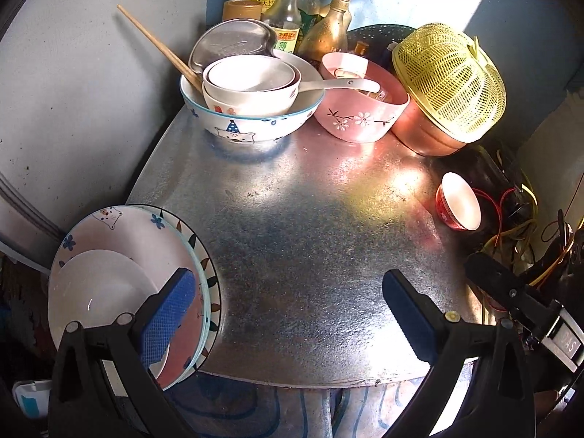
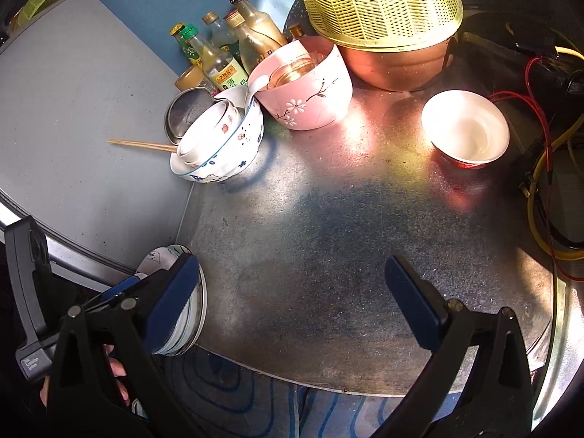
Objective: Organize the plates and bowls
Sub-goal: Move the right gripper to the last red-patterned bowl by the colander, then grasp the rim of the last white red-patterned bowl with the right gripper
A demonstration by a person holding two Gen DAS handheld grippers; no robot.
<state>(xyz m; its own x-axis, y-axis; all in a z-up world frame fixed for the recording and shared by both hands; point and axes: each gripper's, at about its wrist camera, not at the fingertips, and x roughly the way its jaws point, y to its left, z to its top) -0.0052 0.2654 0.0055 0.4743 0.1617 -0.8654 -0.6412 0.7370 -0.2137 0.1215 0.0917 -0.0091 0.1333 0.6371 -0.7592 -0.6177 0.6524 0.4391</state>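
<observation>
A stack of plates [image 1: 120, 277] sits at the near left edge of the metal table [image 1: 310, 237]; it also shows in the right wrist view [image 2: 193, 310]. A stack of white bowls [image 1: 252, 98] with chopsticks and a spoon stands at the back, also in the right wrist view [image 2: 219, 142]. A pink flowered bowl [image 1: 361, 109] is beside it. A small red bowl [image 1: 458, 200] stands at the right, upright in the right wrist view [image 2: 465, 129]. My left gripper [image 1: 288, 310] is open, its left finger over the plates. My right gripper [image 2: 292, 303] is open and empty above the table.
Several sauce bottles [image 1: 292, 11] stand against the back wall. A yellow mesh basket [image 1: 449, 80] lies over a copper bowl [image 1: 427, 135] at the back right. Red and yellow cables [image 2: 547, 182] lie along the right edge. A steel ladle-like dish [image 1: 233, 40] leans behind the bowls.
</observation>
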